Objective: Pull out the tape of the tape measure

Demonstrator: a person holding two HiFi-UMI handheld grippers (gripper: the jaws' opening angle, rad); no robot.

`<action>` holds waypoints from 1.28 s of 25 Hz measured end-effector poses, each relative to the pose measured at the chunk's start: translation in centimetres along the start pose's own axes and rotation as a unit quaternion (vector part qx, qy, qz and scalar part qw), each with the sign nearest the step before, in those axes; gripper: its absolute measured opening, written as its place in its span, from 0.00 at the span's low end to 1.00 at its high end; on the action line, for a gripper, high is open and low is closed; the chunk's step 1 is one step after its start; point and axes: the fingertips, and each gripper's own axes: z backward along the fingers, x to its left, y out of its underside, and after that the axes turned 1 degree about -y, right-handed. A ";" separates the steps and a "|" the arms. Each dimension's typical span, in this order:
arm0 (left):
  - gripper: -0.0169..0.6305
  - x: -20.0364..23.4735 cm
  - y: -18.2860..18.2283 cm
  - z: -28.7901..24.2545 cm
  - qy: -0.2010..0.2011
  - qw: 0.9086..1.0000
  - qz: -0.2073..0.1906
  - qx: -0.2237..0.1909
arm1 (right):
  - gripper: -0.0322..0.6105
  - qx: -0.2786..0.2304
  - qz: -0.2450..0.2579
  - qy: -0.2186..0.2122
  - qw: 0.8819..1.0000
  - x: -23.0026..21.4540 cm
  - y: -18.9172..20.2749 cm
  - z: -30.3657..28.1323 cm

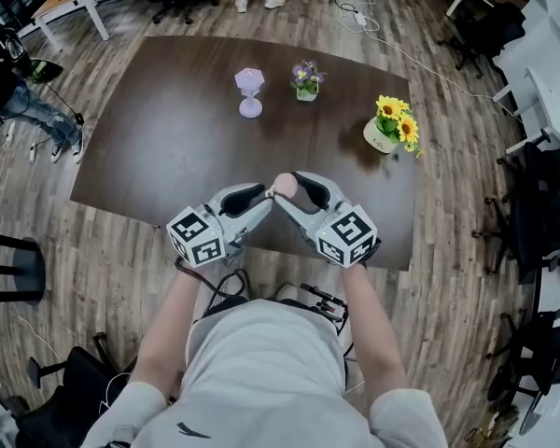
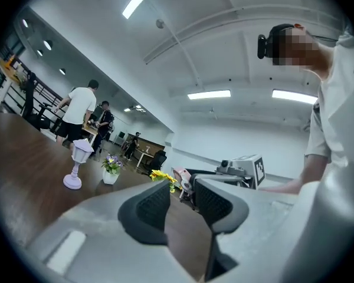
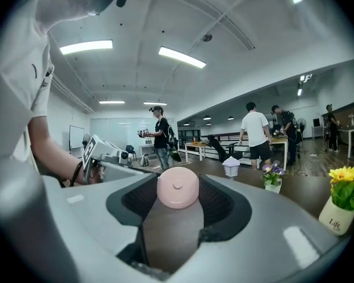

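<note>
The right tongs [image 3: 178, 200] are clenched on the tape measure [image 3: 178, 187], a small round pink case that sits between their pads and is held in the air over the near edge of the dark worktop [image 1: 168, 138]. The left tongs [image 2: 183, 200] stand released, with nothing between their pads. They point toward the pink case, just beside it but not touching. I see no tape coming out of the case in any view (the tab of the tape is too small to find). So I judge that the pulling has not begun: the case is secured, and the left tongs must yet take the end of the tape and draw it away. A lilac lantern ornament [image 1: 250, 91] and two flower pots stand farther on the worktop, well apart.
</note>
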 end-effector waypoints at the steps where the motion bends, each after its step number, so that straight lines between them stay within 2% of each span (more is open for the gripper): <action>1: 0.25 -0.2 0.2 0.0 0.003 1.000 -0.014 0.008 | 0.40 -0.001 -0.005 -0.002 1.000 0.0 0.0 0.0; 5: 0.26 -0.8 1.2 0.0 -0.009 0.994 -0.096 0.043 | 0.40 0.003 -0.016 -0.007 1.000 0.4 -0.2 -0.2; 8: 0.28 -0.4 1.2 0.0 -0.029 0.991 -0.120 0.043 | 0.40 0.016 -0.014 -0.018 1.000 1.0 0.0 -0.4; 13: 0.28 0.4 1.0 0.2 -0.053 0.989 -0.133 0.035 | 0.40 0.037 -0.003 -0.019 0.999 1.0 0.5 -0.6; 17: 0.24 1.3 0.1 0.8 -0.073 0.990 -0.117 0.013 | 0.40 0.063 0.007 -0.024 0.998 1.0 1.5 -0.5; 27: 0.22 0.7 0.1 0.8 -0.056 0.990 -0.129 0.014 | 0.40 0.105 0.029 -0.045 0.993 1.8 2.1 -1.1; 32: 0.10 0.7 0.1 0.8 -0.055 0.991 -0.125 0.009 | 0.40 0.132 0.047 -0.053 0.989 2.0 2.5 -1.5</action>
